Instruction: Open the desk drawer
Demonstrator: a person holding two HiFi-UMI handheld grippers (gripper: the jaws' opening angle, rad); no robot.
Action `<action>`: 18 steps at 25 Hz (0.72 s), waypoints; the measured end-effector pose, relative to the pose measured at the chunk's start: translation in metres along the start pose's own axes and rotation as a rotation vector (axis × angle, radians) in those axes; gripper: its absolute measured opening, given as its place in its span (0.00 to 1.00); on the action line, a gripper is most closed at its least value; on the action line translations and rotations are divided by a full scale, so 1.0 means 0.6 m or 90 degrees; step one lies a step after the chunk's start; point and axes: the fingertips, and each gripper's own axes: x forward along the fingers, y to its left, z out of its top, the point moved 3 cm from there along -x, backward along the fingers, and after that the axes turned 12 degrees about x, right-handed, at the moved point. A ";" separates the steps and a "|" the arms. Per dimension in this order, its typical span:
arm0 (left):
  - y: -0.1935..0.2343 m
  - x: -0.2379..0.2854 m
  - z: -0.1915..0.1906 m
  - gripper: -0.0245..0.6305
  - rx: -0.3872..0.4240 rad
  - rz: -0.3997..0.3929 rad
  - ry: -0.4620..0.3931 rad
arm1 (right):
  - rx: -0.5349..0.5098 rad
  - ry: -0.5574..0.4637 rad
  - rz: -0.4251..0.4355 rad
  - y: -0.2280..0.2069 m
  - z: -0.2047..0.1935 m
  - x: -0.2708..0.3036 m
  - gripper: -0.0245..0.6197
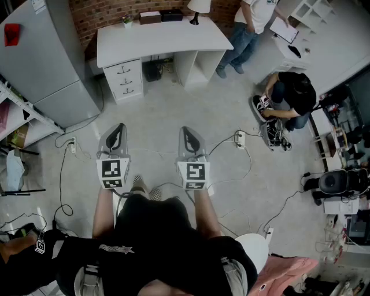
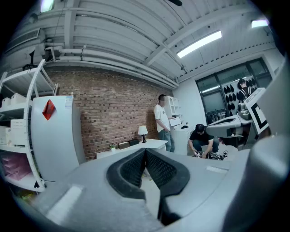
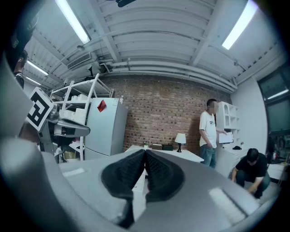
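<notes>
Left tool [image 1: 117, 132] and right tool [image 1: 188, 136] held side by side, near level (jaws together, empty)

Desk [image 1: 167, 40]: white, top and drawer unit [image 1: 123, 81] alike; drawer handles dark. Wall [image 1: 104, 14] behind: red-brown brick pattern. Refrigerator [image 1: 46, 63]: silver-grey, red tag [image 1: 11, 33] on door. Floor [image 1: 173, 115]: pale grey. Left gripper [image 1: 117, 128] and right gripper [image 1: 188, 132]: grey shells, black textured pads [image 2: 130, 170], black-and-white square markers. Lamp [image 1: 199, 6]: white shade, black base.

Lab: brick wall [image 3: 163, 113], floor cables [image 1: 60, 173]
</notes>
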 end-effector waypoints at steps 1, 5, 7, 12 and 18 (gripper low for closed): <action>0.000 0.003 0.002 0.05 0.001 -0.001 -0.001 | 0.000 -0.002 -0.004 -0.002 0.003 0.001 0.05; -0.003 0.013 0.006 0.05 0.003 -0.004 -0.004 | -0.002 -0.007 -0.015 -0.011 0.009 0.004 0.05; -0.006 0.022 0.005 0.05 0.004 -0.008 -0.005 | 0.000 -0.002 -0.021 -0.020 0.003 0.007 0.05; 0.002 0.066 0.006 0.05 0.002 -0.014 -0.008 | 0.004 -0.001 -0.027 -0.040 0.007 0.040 0.05; 0.027 0.155 0.001 0.05 -0.010 -0.009 -0.002 | 0.000 0.009 -0.022 -0.078 0.009 0.127 0.05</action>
